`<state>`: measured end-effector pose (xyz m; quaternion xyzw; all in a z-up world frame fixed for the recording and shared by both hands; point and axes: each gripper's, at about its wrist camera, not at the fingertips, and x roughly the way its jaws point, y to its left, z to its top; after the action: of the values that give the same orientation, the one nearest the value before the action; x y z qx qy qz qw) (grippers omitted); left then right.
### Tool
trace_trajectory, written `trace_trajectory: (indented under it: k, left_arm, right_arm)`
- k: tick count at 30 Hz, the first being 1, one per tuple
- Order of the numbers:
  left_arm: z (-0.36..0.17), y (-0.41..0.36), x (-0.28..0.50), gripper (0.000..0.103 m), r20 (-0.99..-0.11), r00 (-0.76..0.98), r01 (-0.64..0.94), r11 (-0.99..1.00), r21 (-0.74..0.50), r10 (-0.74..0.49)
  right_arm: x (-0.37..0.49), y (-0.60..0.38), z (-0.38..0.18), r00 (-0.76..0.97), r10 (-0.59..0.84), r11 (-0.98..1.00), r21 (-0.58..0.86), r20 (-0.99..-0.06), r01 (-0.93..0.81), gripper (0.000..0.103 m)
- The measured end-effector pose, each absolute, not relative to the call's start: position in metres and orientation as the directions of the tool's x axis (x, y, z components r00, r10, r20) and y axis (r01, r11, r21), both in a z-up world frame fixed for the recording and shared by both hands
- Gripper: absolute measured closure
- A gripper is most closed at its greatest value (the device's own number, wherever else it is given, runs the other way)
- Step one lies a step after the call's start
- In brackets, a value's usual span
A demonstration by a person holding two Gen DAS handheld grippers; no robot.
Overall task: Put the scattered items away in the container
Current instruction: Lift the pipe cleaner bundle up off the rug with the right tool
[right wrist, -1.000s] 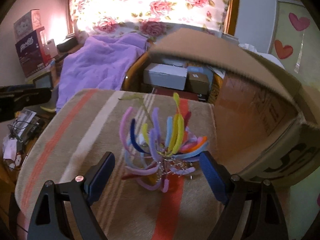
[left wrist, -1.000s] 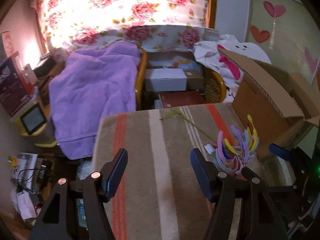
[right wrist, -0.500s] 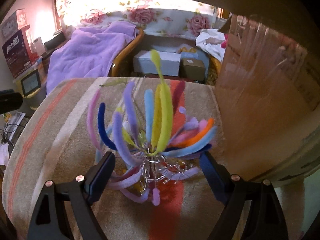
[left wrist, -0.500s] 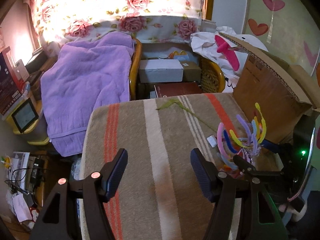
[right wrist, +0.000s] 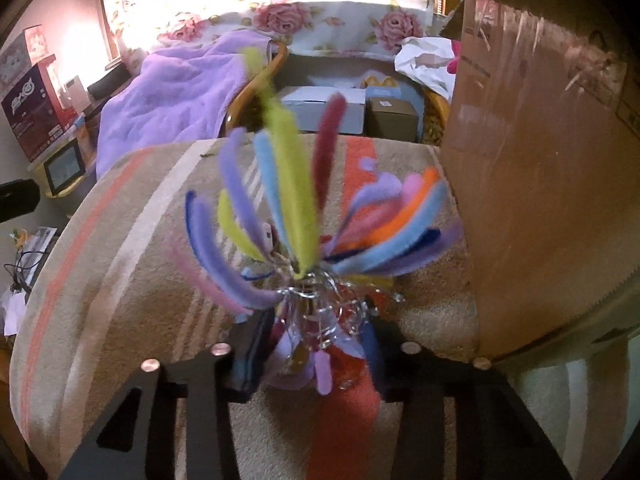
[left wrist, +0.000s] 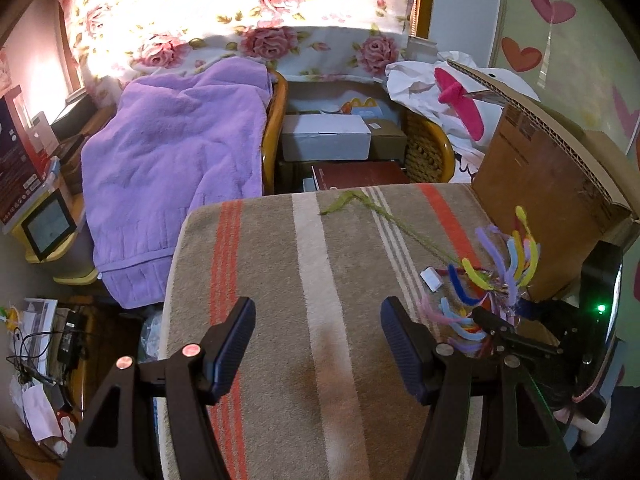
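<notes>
A bundle of coloured pipe cleaners (right wrist: 304,224) on metal rings rests on the striped blanket (right wrist: 120,264). My right gripper (right wrist: 312,352) is shut on its base, with the fuzzy stems fanning up and out. The bundle also shows in the left wrist view (left wrist: 492,280), beside the open cardboard box (left wrist: 552,204) at the right. The box wall (right wrist: 540,168) stands close to the right of the bundle. My left gripper (left wrist: 318,344) is open and empty above the blanket (left wrist: 320,280), to the left of the bundle. A small white piece (left wrist: 431,279) and a green strand (left wrist: 360,204) lie on the blanket.
A chair with a purple towel (left wrist: 172,160) stands beyond the blanket's far edge. White and brown boxes (left wrist: 326,142) sit behind. Clutter and cables (left wrist: 44,344) lie on the floor at left. A wall with heart stickers (left wrist: 560,32) is at right.
My right gripper has moved in and closed on the base of the pipe cleaner bundle. My left gripper has stayed open and shifted only slightly.
</notes>
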<state>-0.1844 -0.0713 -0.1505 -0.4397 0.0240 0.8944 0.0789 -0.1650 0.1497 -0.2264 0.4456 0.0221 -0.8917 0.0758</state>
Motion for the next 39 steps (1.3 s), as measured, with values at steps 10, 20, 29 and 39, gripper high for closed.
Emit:
trace_trajectory:
  k: [10, 20, 29, 39]
  left_arm:
    - [-0.155, -0.059, -0.181, 0.034, -0.798, -0.586, -0.228, -0.974, -0.007, 0.143]
    - [-0.176, -0.052, -0.179, 0.034, -0.826, -0.534, -0.253, -0.966, -0.049, 0.182]
    - [-0.194, -0.024, -0.170, 0.034, -0.824, -0.554, -0.344, -0.934, 0.098, 0.117]
    - [-0.169, -0.008, -0.157, 0.034, -0.730, -0.674, -0.394, -0.892, 0.221, 0.117]
  right_arm:
    - [-0.147, 0.153, -0.211, -0.620, -0.135, -0.985, 0.034, -0.773, 0.171, 0.074]
    - [-0.119, 0.150, -0.176, -0.659, -0.167, -0.979, 0.042, -0.734, 0.201, 0.074]
    - [-0.096, 0.145, -0.141, -0.662, -0.197, -0.970, 0.046, -0.723, 0.239, 0.074]
    - [-0.061, 0.137, -0.101, -0.644, -0.239, -0.952, 0.043, -0.727, 0.304, 0.074]
